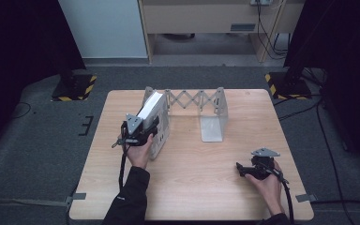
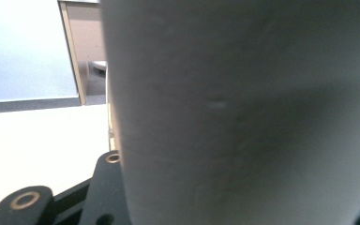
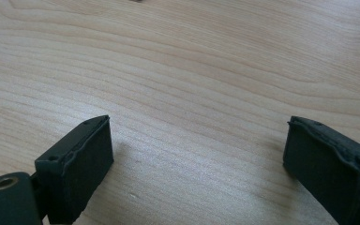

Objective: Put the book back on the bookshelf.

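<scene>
A thick white book (image 1: 155, 112) stands tilted at the left end of a metal accordion book rack (image 1: 194, 99) on the wooden table (image 1: 192, 192). My left gripper (image 1: 145, 129) is shut on the book's near edge, and a hand holds the gripper from below. In the left gripper view the book's pale grey face (image 2: 243, 117) rises right in front of the camera, with one black finger (image 2: 105, 187) beside it. My right gripper (image 1: 240, 168) rests low over the table's front right, pointing left. Its jaws stand open over bare wood (image 3: 197, 164).
The rack's right end plate (image 1: 213, 127) stands upright with its base plate flat on the table. Black stands with yellow-striped bases sit on the carpet at the back left (image 1: 75, 86) and back right (image 1: 288, 86). Cables (image 1: 328, 140) run along the right.
</scene>
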The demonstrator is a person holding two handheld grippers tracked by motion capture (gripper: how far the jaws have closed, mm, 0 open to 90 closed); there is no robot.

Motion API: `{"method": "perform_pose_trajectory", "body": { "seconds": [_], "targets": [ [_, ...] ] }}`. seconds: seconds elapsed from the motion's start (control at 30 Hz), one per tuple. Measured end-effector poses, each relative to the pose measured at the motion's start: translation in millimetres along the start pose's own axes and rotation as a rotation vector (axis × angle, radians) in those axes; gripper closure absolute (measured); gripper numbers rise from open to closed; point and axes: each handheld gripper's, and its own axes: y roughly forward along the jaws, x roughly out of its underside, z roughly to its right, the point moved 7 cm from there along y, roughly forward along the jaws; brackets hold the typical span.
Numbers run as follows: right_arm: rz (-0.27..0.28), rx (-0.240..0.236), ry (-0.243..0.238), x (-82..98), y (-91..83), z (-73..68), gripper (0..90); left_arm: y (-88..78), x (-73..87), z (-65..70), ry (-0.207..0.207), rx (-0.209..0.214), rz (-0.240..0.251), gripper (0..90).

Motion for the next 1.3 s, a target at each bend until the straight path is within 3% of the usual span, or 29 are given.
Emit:
{"method": "perform_pose_trajectory", "body": {
  "seconds": [0.53,0.8,0.97,1.07,1.2,1.3],
  "targets": [
    [0.0,0.0,0.0,0.0,0.0,0.0,8.8,-8.5,12.8,-4.6,-0.015,0.0,0.029,50.9],
    [0.0,-0.001,0.0,0.0,0.0,-0.1,8.7,0.6,10.2,-2.9,-0.009,-0.046,0.043,51.1],
    [0.0,0.0,0.0,0.0,0.0,0.0,8.7,5.0,9.7,-2.4,-0.009,-0.033,0.046,50.7],
    [0.0,0.0,0.0,0.0,0.0,0.0,8.8,3.0,11.7,-1.4,-0.004,-0.008,0.038,49.5],
    [0.0,0.0,0.0,0.0,0.0,0.0,8.8,-3.1,21.3,-0.1,0.015,0.007,-0.029,45.4],
    [0.0,-0.001,0.0,0.0,0.0,-0.1,8.7,-10.1,29.2,-1.8,-0.006,0.02,-0.064,43.9]
  ]
}}
